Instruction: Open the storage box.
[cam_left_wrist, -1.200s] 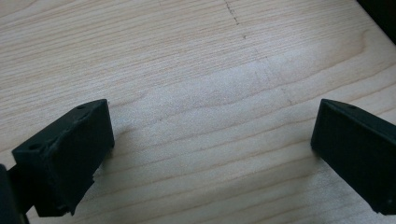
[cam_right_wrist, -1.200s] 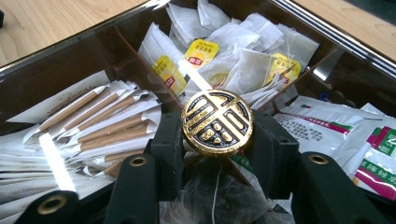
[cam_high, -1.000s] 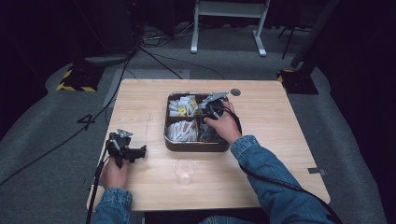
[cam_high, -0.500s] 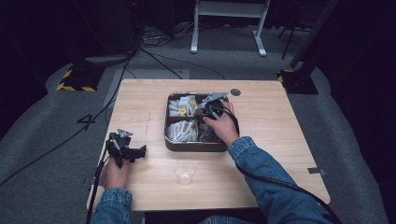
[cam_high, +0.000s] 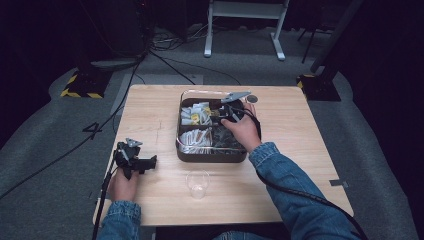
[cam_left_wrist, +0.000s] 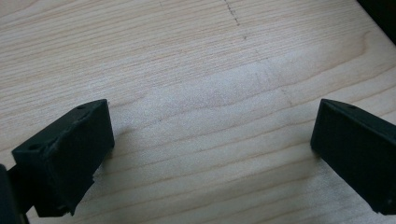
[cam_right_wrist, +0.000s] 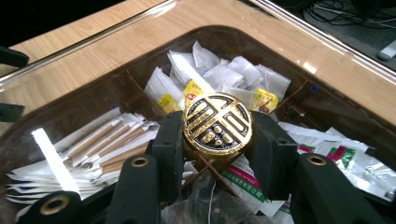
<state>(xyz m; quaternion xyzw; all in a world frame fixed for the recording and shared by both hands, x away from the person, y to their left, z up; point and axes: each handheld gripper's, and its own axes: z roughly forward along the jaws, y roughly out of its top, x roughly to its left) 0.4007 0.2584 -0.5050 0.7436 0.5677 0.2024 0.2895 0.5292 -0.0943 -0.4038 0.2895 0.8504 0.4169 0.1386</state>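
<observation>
A dark compartment box (cam_high: 210, 156) with several white and yellow sachets sits at the middle of the wooden table (cam_high: 300, 165). Over it lies a clear lid (cam_right_wrist: 84, 46) with a round gold knob (cam_right_wrist: 217, 122) at its centre. My right gripper (cam_right_wrist: 217, 140) is shut on that knob, one black jaw on each side of it. In the high view the right gripper (cam_high: 223, 114) hovers above the box's far half. My left gripper (cam_high: 149, 163) rests at the table's left side, its jaws (cam_left_wrist: 210, 140) wide open over bare wood.
A small clear plastic cup (cam_high: 198, 184) stands near the front edge, just in front of the box. Paper-wrapped sticks (cam_right_wrist: 107, 140) fill the box's left compartment. Cables and a white stand (cam_high: 245, 25) lie on the floor beyond the table.
My right hand has risen a little with the gold knob and the clear lid. The left hand has stayed where it was.
</observation>
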